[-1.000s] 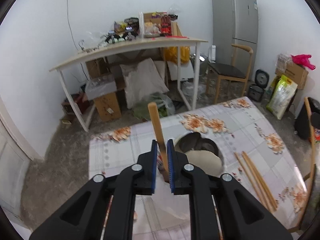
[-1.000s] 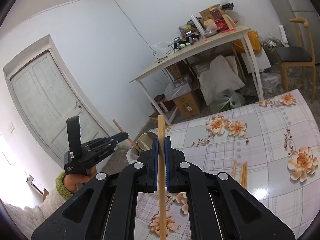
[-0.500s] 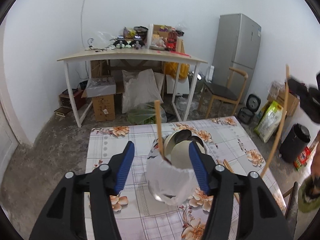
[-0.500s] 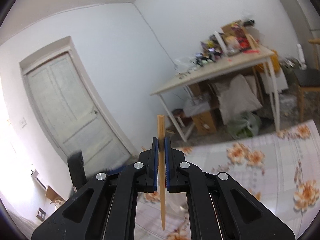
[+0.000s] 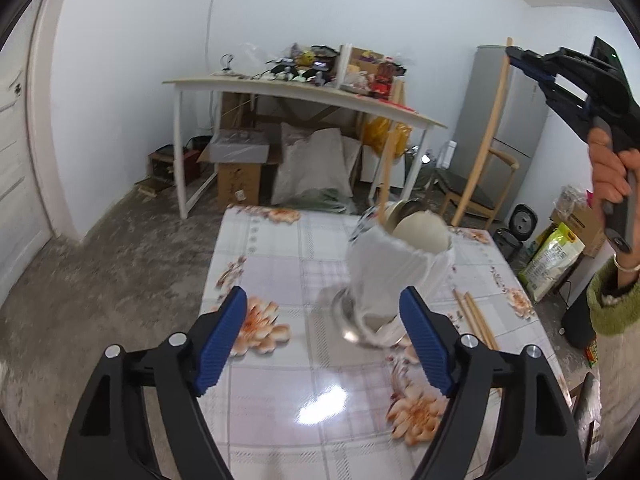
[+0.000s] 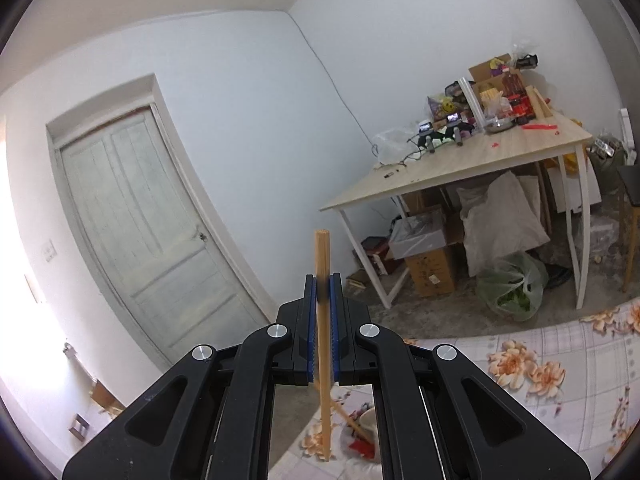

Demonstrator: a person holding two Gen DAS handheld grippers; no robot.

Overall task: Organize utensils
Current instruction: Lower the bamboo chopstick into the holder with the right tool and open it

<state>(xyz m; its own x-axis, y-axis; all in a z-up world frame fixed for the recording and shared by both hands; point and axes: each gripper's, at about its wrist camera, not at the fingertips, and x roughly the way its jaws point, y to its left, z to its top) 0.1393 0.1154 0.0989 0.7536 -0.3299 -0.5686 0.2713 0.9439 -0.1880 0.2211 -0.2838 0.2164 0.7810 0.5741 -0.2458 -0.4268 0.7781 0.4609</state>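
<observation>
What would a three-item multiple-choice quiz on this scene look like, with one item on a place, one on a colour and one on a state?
1. Where do the loose chopsticks lie?
A. On a chair
B. On the table, beside the cup
C. On the floor

2. What colour are the pads of the tongs?
A. Red
B. Green
C. Blue

3. What state are the right tongs in?
A. Shut on a chopstick
B. Wide open and empty
C. Shut on a spoon

Answers:
1 B: they lie flat on the floral cloth, just right of the cup.
2 C: the ribbed pads are blue in both views.
3 A: the pads press on the chopstick from both sides.
</observation>
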